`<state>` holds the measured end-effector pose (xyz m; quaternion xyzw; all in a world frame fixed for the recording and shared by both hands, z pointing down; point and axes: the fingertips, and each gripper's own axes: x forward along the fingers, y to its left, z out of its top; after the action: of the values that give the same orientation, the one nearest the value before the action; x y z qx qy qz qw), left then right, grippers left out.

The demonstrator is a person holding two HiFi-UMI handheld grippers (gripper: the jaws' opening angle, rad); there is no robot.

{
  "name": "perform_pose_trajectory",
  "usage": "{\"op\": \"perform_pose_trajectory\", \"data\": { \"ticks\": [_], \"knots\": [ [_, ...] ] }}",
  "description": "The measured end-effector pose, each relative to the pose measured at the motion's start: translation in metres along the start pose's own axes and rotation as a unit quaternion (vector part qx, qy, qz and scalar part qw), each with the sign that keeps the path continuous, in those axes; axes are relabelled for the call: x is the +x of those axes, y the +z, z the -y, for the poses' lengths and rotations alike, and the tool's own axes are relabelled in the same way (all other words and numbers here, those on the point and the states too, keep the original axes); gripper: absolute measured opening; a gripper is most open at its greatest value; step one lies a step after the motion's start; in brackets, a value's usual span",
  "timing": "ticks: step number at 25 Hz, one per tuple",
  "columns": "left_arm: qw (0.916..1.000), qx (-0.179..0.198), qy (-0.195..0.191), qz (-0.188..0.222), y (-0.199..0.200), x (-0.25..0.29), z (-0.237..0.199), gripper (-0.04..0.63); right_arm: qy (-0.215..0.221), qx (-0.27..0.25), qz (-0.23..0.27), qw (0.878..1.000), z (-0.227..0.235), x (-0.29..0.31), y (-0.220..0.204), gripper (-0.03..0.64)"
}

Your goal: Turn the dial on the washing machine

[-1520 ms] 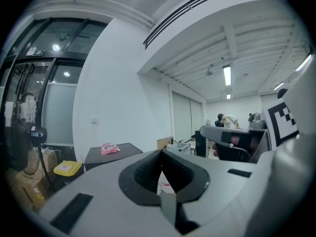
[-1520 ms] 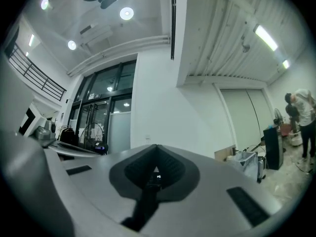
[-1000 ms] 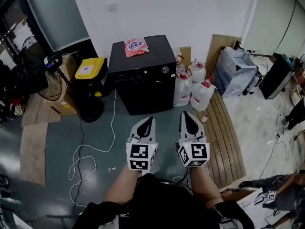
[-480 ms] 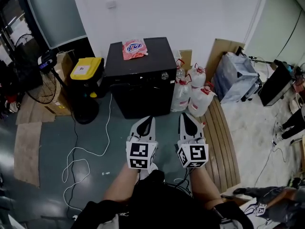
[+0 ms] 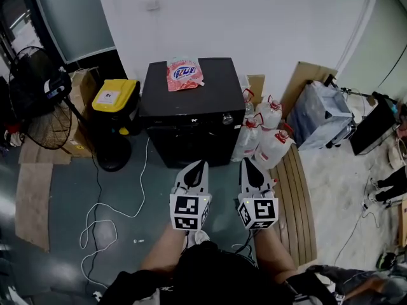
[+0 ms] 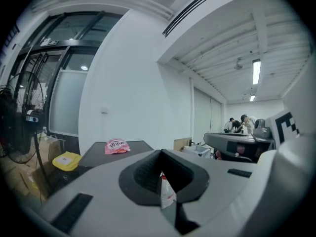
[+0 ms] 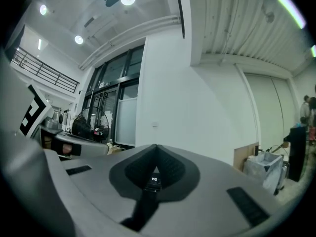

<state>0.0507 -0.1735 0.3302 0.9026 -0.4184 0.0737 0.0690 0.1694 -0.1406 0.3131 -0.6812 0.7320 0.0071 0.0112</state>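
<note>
Since a second ago the black washing machine [image 5: 191, 116] has drawn nearer and sits larger in the head view, and a standing fan [image 5: 30, 100] has come into sight at the far left. My two grippers have kept their places low in the picture, side by side.

The left gripper [image 5: 201, 165] has its jaws pressed together with nothing held; its own view shows only a thin slit between them. The right gripper [image 5: 247, 162] is likewise closed on nothing, its jaws meeting in a line. Both point toward the machine's front and hang over the grey floor, apart from it.

The dial [image 5: 227, 119] is a small silvery knob at the upper right of the machine's front panel, just above and beyond the right gripper's tips in the head view, with neither gripper touching it. A pink packet [image 5: 184, 73] lies on the machine's lid toward the back. A yellow-lidded bin [image 5: 114, 96] stands just beside the machine on its left, and white jugs [image 5: 272, 143] with red caps crowd its right side. A white cable [image 5: 108, 203] loops across the floor on the left.
</note>
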Motion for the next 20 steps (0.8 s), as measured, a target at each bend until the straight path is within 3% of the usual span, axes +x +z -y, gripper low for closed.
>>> {"op": "perform_pose_trajectory", "data": {
  "ticks": [7, 17, 20],
  "knots": [
    [0.9997, -0.012, 0.018, -0.012, -0.002, 0.036, -0.033, 0.012, 0.008, -0.013, -0.012, 1.000, 0.009, 0.049, -0.012, 0.000],
    [0.9957, -0.035, 0.068, -0.054, -0.039, 0.061, -0.052, 0.012, 0.031, 0.020, -0.048, 0.998, 0.031, 0.094, -0.059, 0.000],
    [0.9925, -0.049, 0.089, -0.067, -0.061, 0.073, -0.053, 0.012, 0.043, 0.005, -0.050, 0.998, 0.041, 0.110, -0.081, 0.060]
  ]
}}
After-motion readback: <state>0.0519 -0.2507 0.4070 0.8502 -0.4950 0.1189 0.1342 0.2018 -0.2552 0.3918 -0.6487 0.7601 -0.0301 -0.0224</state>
